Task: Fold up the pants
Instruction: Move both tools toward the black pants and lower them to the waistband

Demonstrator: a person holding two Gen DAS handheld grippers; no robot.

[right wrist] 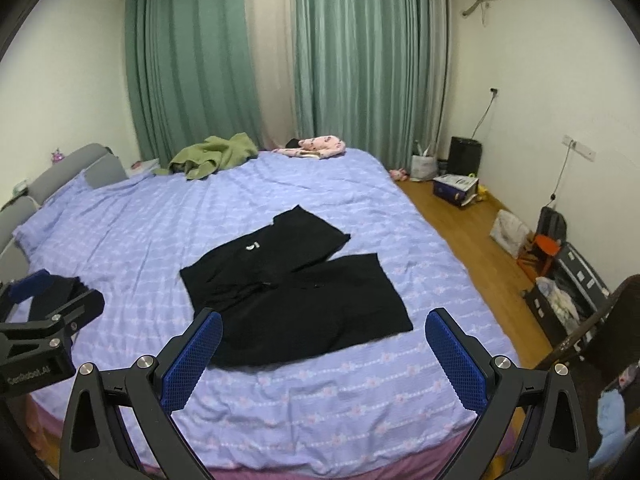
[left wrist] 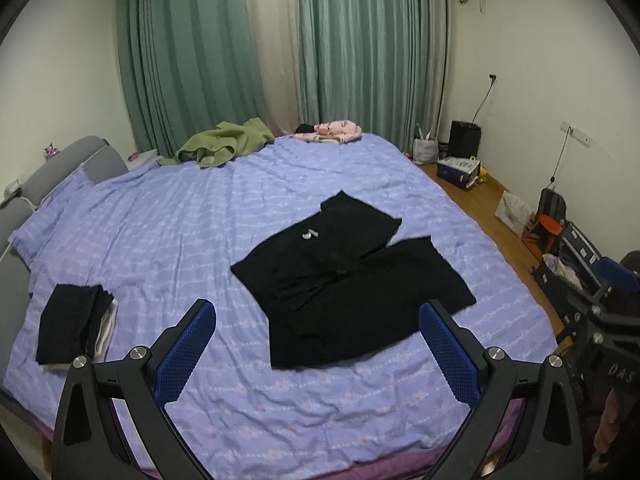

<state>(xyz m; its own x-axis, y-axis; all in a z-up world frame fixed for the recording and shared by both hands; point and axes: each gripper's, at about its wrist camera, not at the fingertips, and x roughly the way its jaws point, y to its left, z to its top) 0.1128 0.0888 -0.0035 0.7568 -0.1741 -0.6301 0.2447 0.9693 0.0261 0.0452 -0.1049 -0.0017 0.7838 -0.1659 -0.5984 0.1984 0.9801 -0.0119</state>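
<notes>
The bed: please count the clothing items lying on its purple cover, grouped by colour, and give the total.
Black: 2 (unfolded black pants in the middle, folded black stack near the left edge)
Green: 1 (crumpled green garment at the far side)
Pink: 1 (pink patterned garment at the far side)
Total: 4
The folded stack may hold more pieces; that cannot be told.

Folded stack (left wrist: 76, 322) mostly hidden behind left gripper (right wrist: 48, 300) in right view. Pants (left wrist: 352, 280) label too small to read. Bed (left wrist: 160, 220) near edge cut off.
</notes>
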